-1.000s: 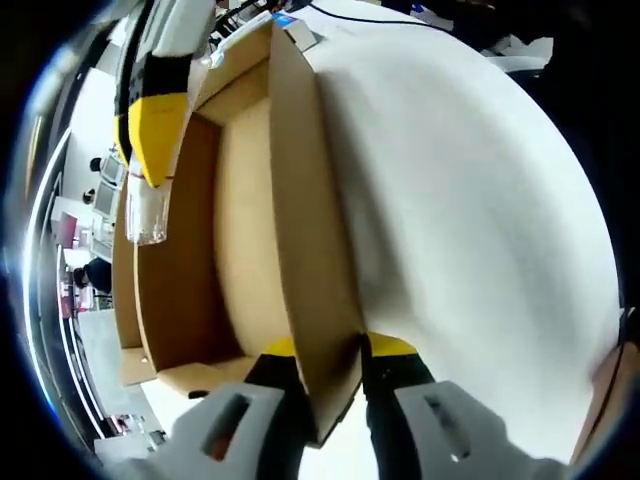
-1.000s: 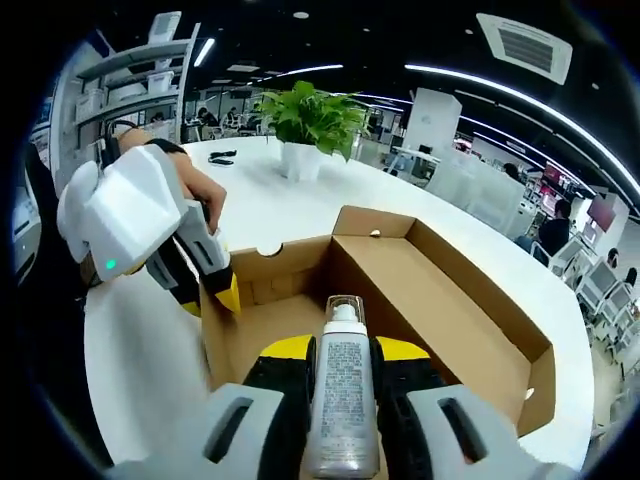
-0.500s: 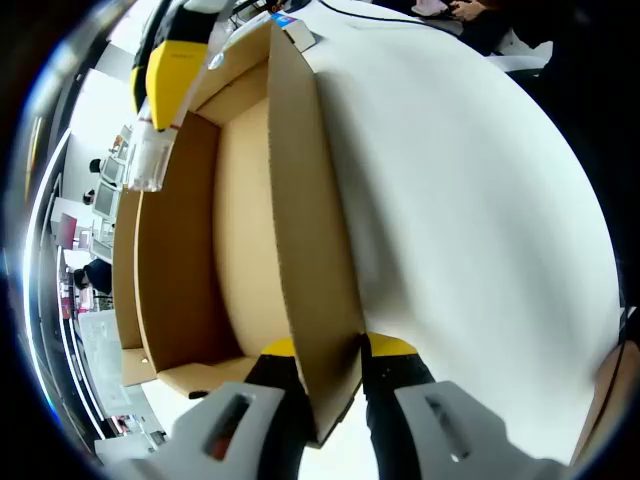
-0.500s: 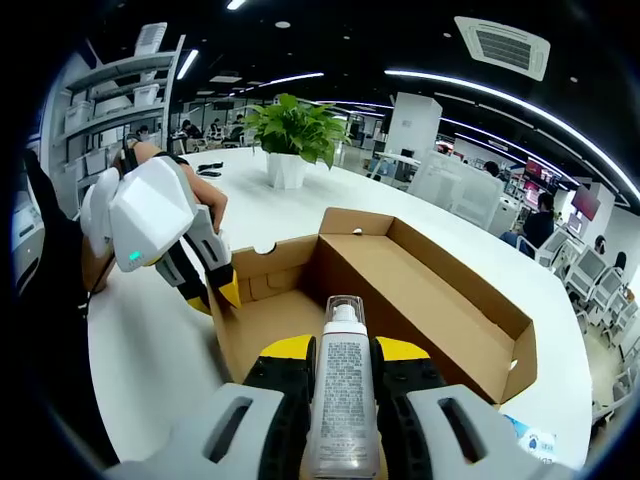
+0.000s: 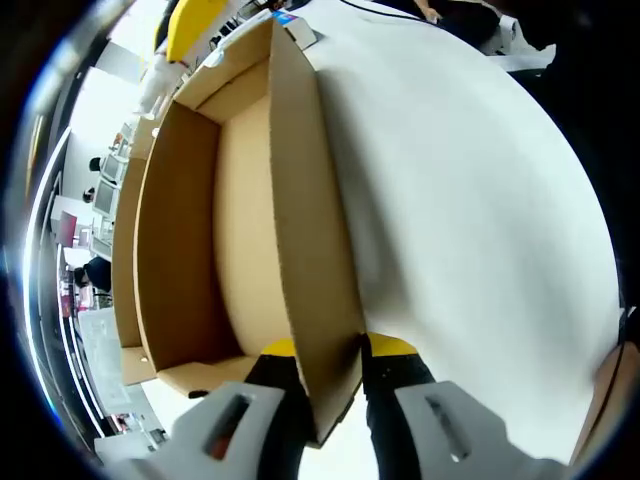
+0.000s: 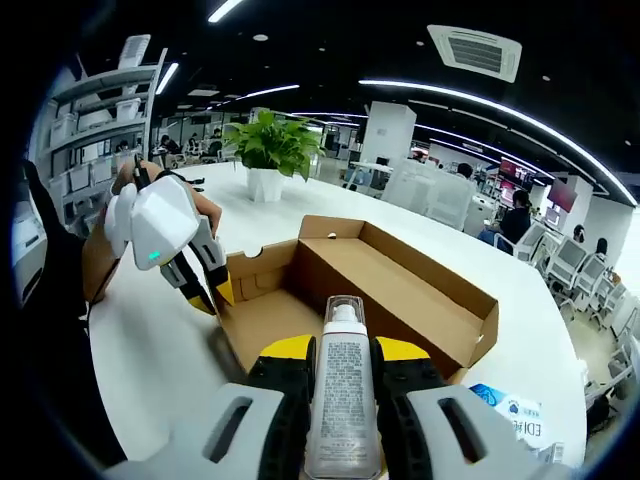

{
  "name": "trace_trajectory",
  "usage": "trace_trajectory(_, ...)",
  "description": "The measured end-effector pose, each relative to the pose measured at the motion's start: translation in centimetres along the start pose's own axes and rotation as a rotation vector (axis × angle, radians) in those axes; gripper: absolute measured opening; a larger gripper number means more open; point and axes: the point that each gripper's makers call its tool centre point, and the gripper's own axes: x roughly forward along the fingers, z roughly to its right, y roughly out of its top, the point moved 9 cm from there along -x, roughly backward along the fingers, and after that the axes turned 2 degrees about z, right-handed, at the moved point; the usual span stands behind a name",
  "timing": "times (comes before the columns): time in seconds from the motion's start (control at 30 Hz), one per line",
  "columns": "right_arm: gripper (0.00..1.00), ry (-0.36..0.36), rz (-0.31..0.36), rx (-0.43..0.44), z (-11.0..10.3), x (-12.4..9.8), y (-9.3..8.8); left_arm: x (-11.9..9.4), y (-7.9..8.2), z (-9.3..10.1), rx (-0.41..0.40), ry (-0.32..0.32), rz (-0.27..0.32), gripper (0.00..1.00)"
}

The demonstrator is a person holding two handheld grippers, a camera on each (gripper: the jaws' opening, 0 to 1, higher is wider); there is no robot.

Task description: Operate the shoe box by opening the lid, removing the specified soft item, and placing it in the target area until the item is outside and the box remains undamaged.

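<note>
The right gripper (image 6: pixel 342 400) is clamped on a small bottle (image 6: pixel 342 400), which stands upright between the jaws with its cap pointing away from the camera and its long axis running along them. The bottle is held above the open shoe box (image 6: pixel 390 290), clear of its walls, so it looks to be already out. The box's inside, as far as it shows, holds nothing else.

The left gripper (image 5: pixel 328 372) pinches the edge of the box's near wall, one jaw inside and one outside, apparently steadying it. In the right gripper view it grips that wall at the box's left end.

Outward from the box lies the white table (image 6: pixel 150 340). A small blue-and-white packet (image 6: pixel 510 412) rests on it just off the box's right corner, and a potted plant (image 6: pixel 265 150) stands well beyond. The target area is not marked in either view. Since the right gripper alone carries the bottle, the set-down likely falls to it, on bare table beside the box.
</note>
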Motion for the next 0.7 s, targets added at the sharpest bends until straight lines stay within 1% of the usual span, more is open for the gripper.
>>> trace_trajectory(0.17,0.21,-0.040,0.005,0.027,0.3,-1.8,-0.9,0.1,-0.1,0.0,0.000,0.000,0.001,0.18)
trace_trajectory(0.3,0.21,-0.082,0.003,0.052,0.6,-3.6,-2.1,0.1,-0.1,0.0,-0.001,0.000,-0.005,0.18)
trace_trajectory(0.57,0.21,-0.138,-0.003,0.094,0.7,-6.1,-4.1,0.2,0.0,-0.3,-0.002,0.001,-0.005,0.18)
trace_trajectory(0.7,0.21,-0.165,-0.001,0.108,0.9,-7.4,-4.7,0.1,0.1,-0.3,-0.003,0.001,-0.008,0.18)
